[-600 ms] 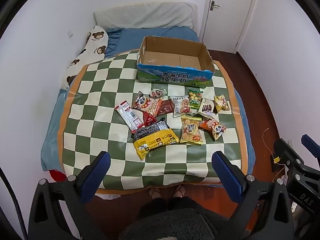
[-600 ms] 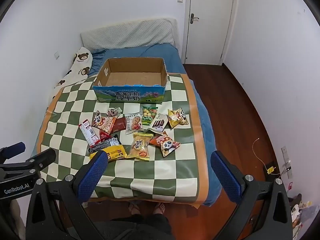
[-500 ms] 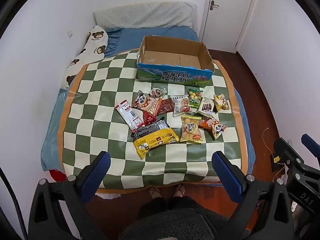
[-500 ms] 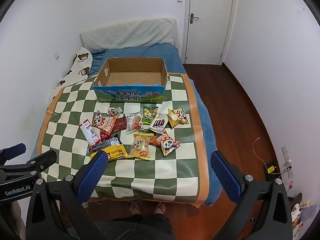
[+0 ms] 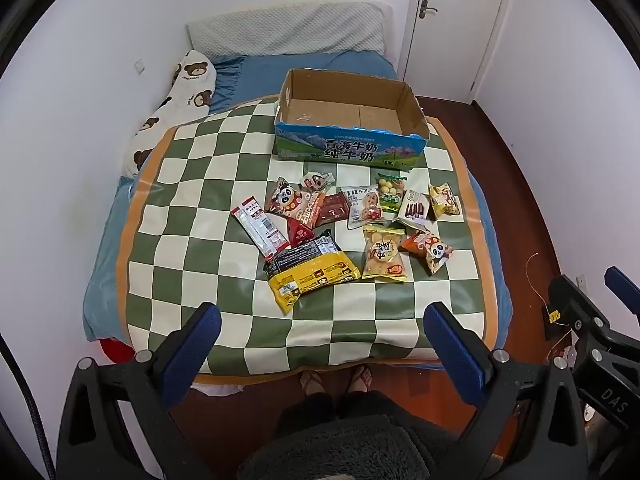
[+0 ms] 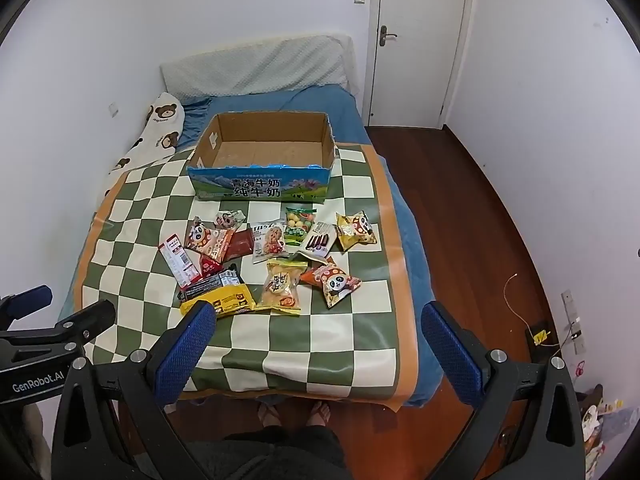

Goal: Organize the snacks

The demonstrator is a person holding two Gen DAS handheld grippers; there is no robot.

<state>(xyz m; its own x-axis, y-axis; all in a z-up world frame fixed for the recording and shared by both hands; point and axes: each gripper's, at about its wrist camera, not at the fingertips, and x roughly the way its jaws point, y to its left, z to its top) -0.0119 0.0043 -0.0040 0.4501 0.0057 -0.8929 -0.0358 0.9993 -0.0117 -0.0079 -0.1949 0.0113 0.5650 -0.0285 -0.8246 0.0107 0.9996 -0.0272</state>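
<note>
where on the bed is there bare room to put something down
Free: the checkered mat left of the red-and-white stick pack, the near strip in front of the yellow bag, and inside the cardboard box. Crowded: the snack cluster just in front of the box.

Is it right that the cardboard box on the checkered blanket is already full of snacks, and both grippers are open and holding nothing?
Not quite. The cardboard box is empty: the right wrist view shows its bare brown bottom. All the snacks lie in front of it on the checkered blanket. The rest holds: the left gripper and the right gripper are both open and hold nothing.
</note>
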